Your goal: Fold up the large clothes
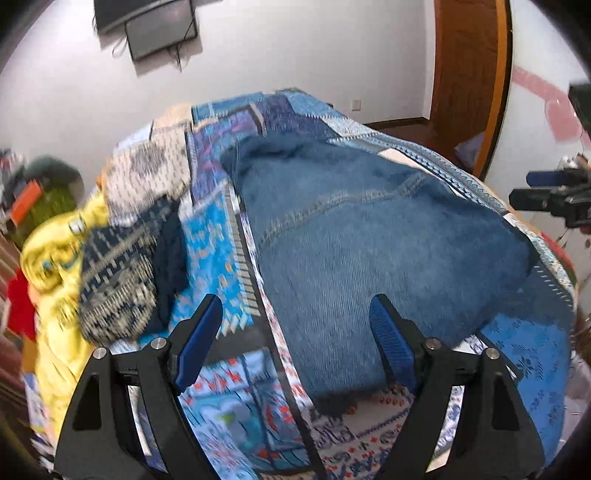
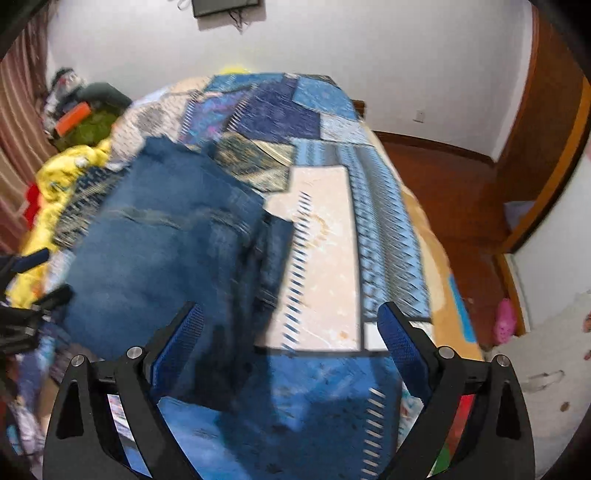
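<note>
A pair of blue jeans lies folded on the patchwork bedspread; it also shows in the right wrist view. My left gripper is open and empty, hovering above the near end of the jeans. My right gripper is open and empty, above the right edge of the jeans and the bedspread. The right gripper also shows at the right edge of the left wrist view. The left gripper shows at the left edge of the right wrist view.
A yellow garment and a dark patterned garment lie heaped at the bed's left side. A red cloth lies beyond them. A wooden door and wooden floor are to the right. A screen hangs on the white wall.
</note>
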A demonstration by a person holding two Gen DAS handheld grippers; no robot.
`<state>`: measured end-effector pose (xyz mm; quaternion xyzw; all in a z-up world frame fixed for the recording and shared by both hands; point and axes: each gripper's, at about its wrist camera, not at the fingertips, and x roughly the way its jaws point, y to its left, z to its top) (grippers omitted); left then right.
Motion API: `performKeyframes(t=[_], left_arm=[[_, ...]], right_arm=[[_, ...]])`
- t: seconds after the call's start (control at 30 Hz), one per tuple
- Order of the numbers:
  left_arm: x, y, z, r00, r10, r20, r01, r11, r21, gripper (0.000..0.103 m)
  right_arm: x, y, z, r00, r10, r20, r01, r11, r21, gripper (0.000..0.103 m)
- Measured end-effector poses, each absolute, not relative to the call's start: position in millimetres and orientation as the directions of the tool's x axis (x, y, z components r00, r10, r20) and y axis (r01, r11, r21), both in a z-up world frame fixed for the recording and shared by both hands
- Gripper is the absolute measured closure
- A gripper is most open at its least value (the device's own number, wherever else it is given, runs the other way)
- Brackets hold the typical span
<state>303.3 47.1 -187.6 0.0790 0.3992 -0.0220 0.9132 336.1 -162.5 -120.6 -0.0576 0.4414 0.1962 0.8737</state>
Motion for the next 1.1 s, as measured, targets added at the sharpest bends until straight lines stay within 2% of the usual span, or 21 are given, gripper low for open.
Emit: performKeyframes(t=[0.33, 0.57, 0.7, 0.83, 0.97, 1.1], left_arm=[[357, 54, -180, 0.692, 0.028, -0.721, 0.093, 0.987, 0.128, 0.021], [409, 65, -207, 0.649, 0.041, -0.760, 0.061, 0.993, 0.105, 0.020], [427, 75, -213, 0.642, 0.030, -0.766, 0.027, 0.998, 0.061, 0.013], [437, 85, -212, 0.635, 0.017, -0.772, -0.006, 1.000, 0.017, 0.011], [426, 90, -193, 0.675, 0.068, -0.735, -0.047, 0.998, 0.049, 0.012], [411, 97, -173, 0.691, 0.037, -0.722, -0.018, 0.999, 0.033, 0.012]], right_arm=[[373, -106, -133, 0.471, 0.332, -0.817, -0.528, 0.849, 0.041, 0.009], [413, -86, -163, 0.459, 0.227, -0.859, -0.573, 0.815, -0.090, 0.009], [436, -100, -173, 0.374, 0.292, -0.880, -0.555, 0.831, 0.040, 0.009], [442, -113, -173, 0.346, 0.344, -0.873, -0.521, 0.844, 0.126, 0.008], [432, -117, -154, 0.397, 0.335, -0.855, -0.510, 0.855, 0.099, 0.008], [422, -121, -130, 0.492, 0.291, -0.820, -0.493, 0.870, 0.013, 0.007]])
